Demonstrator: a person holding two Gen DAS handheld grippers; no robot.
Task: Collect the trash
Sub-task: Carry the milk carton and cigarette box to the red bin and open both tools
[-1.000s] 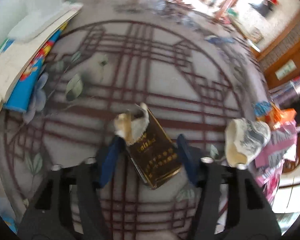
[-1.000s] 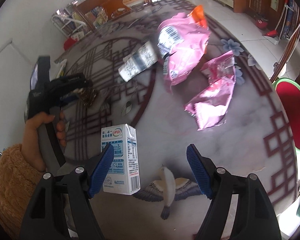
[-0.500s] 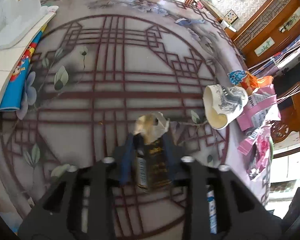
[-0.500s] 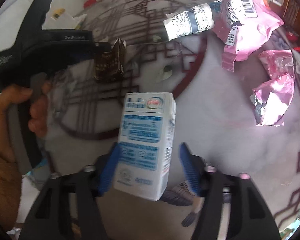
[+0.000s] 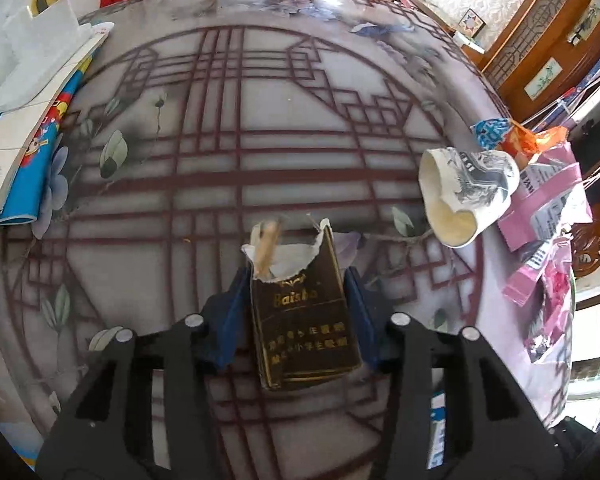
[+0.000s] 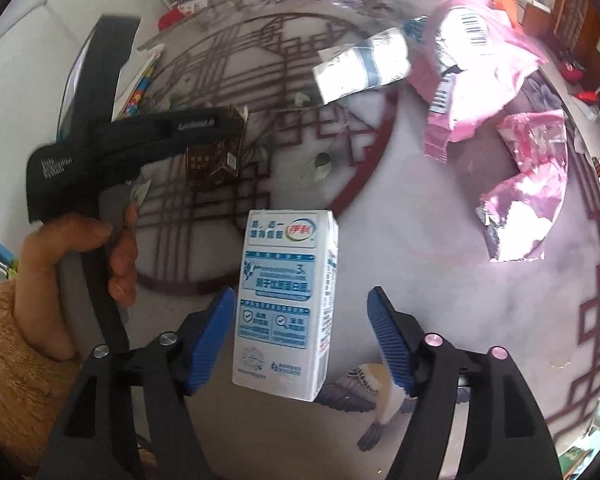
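My left gripper is shut on a torn brown cigarette pack and holds it above the patterned round table. The pack also shows in the right wrist view, clamped in the left gripper. My right gripper is open, its blue pads either side of an upright white-and-blue milk carton; the right pad stands clear of it. A crushed paper cup lies to the right; it also shows in the right wrist view.
Pink plastic wrappers and a crumpled pink foil bag lie at the table's right side, with an orange wrapper behind the cup. Books and papers are stacked at the left edge. Wooden furniture stands beyond the table.
My left gripper closed on the cigarette pack and lifted it off the table. My right gripper moved in around the milk carton, which now stands between its pads.
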